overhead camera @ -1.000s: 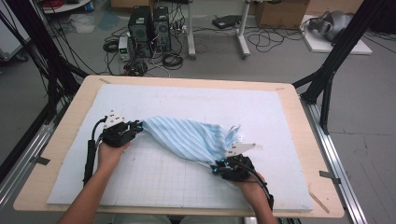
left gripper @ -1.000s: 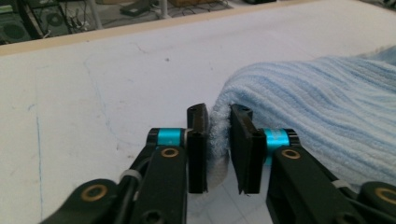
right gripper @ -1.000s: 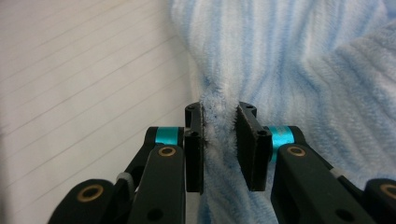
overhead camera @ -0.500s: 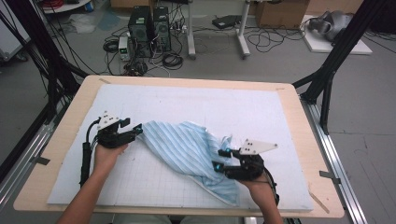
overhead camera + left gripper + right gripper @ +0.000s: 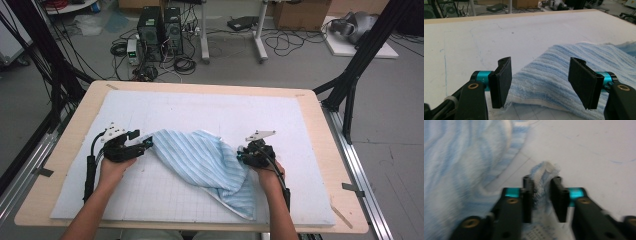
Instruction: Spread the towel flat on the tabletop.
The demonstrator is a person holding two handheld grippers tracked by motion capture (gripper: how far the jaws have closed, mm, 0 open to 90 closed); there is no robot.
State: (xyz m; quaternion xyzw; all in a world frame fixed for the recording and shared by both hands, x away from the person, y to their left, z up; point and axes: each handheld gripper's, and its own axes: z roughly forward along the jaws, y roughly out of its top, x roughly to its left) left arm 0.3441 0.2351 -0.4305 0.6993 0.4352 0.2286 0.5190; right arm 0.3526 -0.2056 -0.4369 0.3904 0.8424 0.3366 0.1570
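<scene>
The right gripper view is motion-blurred, the striped towel [image 5: 461, 170] running off its left edge.

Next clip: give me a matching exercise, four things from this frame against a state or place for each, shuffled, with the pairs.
Things:
1. left gripper
2. right gripper
3. blue-and-white striped terry towel
4. black computer towers

States or places:
A. on the floor beyond the table
B. jaws closed on a bunched towel edge
C. jaws apart, towel edge between them, not pinched
D. crumpled on the white gridded mat

Pairs: 1-C, 2-B, 3-D, 4-A
</scene>
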